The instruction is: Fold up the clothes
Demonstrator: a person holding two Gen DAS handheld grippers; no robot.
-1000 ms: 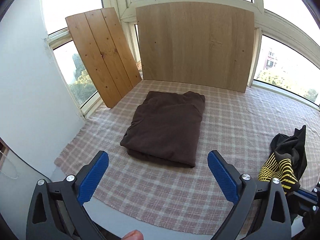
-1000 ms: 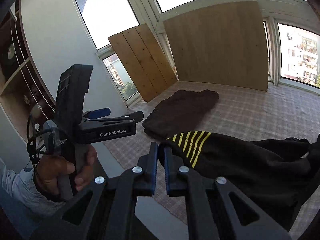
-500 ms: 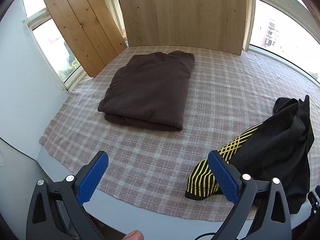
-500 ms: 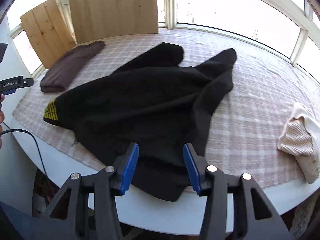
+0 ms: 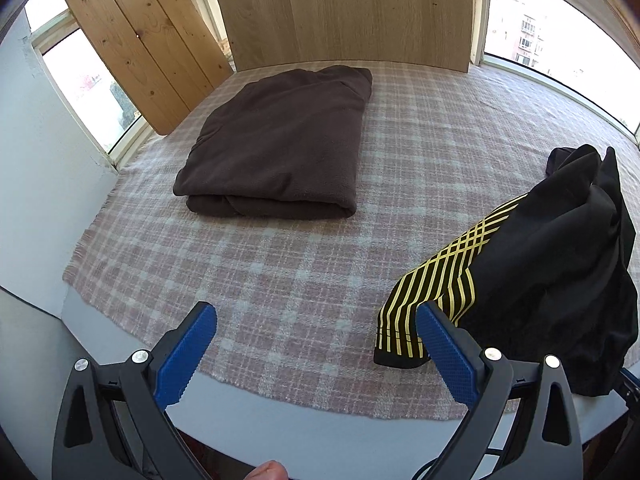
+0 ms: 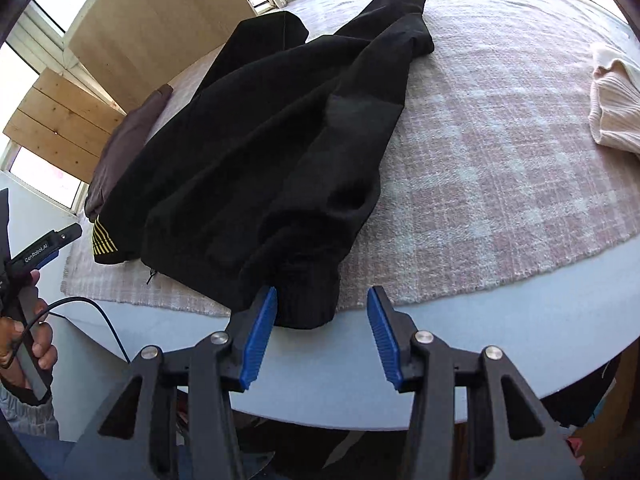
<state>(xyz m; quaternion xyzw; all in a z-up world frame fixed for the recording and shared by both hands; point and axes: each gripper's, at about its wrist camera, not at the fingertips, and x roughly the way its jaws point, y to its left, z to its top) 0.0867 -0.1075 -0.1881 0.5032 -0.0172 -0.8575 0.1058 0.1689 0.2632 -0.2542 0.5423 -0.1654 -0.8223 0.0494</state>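
1. Since a second ago: the right gripper (image 6: 320, 320), then pinched on the striped cuff, has let go; the black garment (image 6: 264, 140) now lies spread on the checked cloth (image 6: 500, 168).
2. Right gripper: jaws apart, empty. The garment's ribbed cuff (image 6: 306, 300) lies at the table edge (image 6: 480, 320), just beside the left blue pad; contact is uncertain from this angle.
3. Left gripper (image 5: 316, 344): jaws wide apart, nothing between them, low over the cloth's near edge.
4. Yellow-striped cuff (image 5: 432, 296) sits just beyond its right finger.
5. Folded brown garment (image 5: 280, 144) rests by the wooden boards (image 5: 340, 12).
6. Cream knit (image 6: 612, 104) lies far right, apart.
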